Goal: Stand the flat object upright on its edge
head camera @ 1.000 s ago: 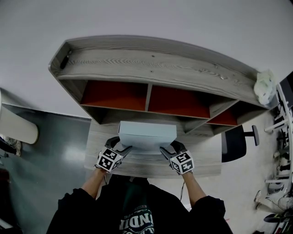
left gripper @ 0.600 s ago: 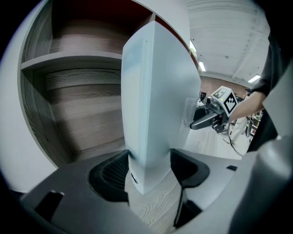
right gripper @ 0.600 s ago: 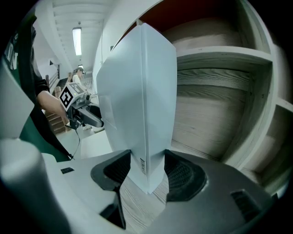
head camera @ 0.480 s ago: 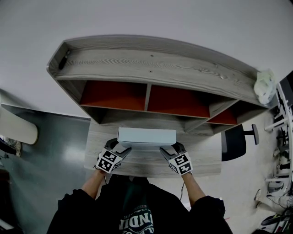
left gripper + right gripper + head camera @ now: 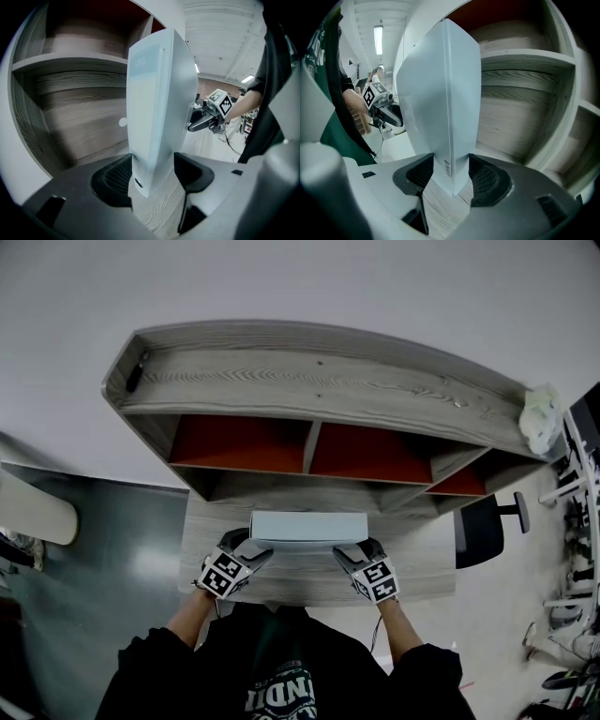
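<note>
A flat white box (image 5: 309, 525) stands upright on its long edge on the wooden desk (image 5: 417, 568), just in front of the shelf unit. My left gripper (image 5: 253, 547) is shut on the box's left end and my right gripper (image 5: 348, 550) is shut on its right end. In the left gripper view the box (image 5: 154, 103) rises between the two black pads (image 5: 112, 180), its lower corner near the desk. The right gripper view shows the same grip, with the box (image 5: 445, 93) pinched between the pads (image 5: 487, 180). Each view shows the other gripper past the box.
A grey wooden shelf unit (image 5: 309, 381) with red-backed compartments (image 5: 239, 442) stands at the desk's back. On its top lie a small dark object (image 5: 136, 376) at the left and a crumpled white thing (image 5: 541, 418) at the right. A black chair (image 5: 483, 531) stands right of the desk.
The box has tipped from leaning, with its broad face showing, to upright, so only its narrow top edge shows from above. Both grippers stayed at its ends.
</note>
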Available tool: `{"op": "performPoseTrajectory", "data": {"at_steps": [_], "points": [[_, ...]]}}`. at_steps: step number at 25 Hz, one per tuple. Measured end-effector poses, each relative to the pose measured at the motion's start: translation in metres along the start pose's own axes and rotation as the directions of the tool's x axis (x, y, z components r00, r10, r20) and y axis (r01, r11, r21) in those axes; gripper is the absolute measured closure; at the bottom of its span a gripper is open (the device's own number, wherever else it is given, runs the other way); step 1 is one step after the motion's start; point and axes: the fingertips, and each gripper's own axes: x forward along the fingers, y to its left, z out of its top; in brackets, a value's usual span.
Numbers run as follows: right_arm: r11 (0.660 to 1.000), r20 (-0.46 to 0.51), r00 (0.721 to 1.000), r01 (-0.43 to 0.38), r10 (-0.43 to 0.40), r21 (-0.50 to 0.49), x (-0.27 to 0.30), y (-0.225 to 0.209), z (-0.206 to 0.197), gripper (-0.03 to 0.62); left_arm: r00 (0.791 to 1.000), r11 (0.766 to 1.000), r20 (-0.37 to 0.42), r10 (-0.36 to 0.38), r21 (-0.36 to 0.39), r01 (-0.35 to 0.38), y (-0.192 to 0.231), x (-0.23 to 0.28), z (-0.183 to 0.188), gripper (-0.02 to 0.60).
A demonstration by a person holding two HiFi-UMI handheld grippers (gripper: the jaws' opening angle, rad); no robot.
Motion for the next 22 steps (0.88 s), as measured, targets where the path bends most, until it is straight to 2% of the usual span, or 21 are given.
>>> {"op": "performPoseTrajectory", "data": {"at_steps": [10, 17, 22], "points": [[0.995, -0.063, 0.995, 0.079, -0.075, 0.066, -0.002, 0.005, -0.011, 0.35, 0.991, 0.98, -0.026, -0.128, 0.15, 0.13, 0.009, -0.008, 0.007, 0.261], [0.979, -0.076, 0.989, 0.139, -0.129, 0.152, -0.01, 0.013, -0.018, 0.35, 0.965, 0.932, -0.077, -0.249, 0.25, 0.261, 0.002, -0.005, 0.002, 0.233], [0.954, -0.078, 0.982, 0.187, -0.173, 0.236, -0.018, 0.021, -0.025, 0.35, 0.947, 0.905, -0.069, -0.312, 0.281, 0.319, 0.0, -0.002, 0.007, 0.225]]}}
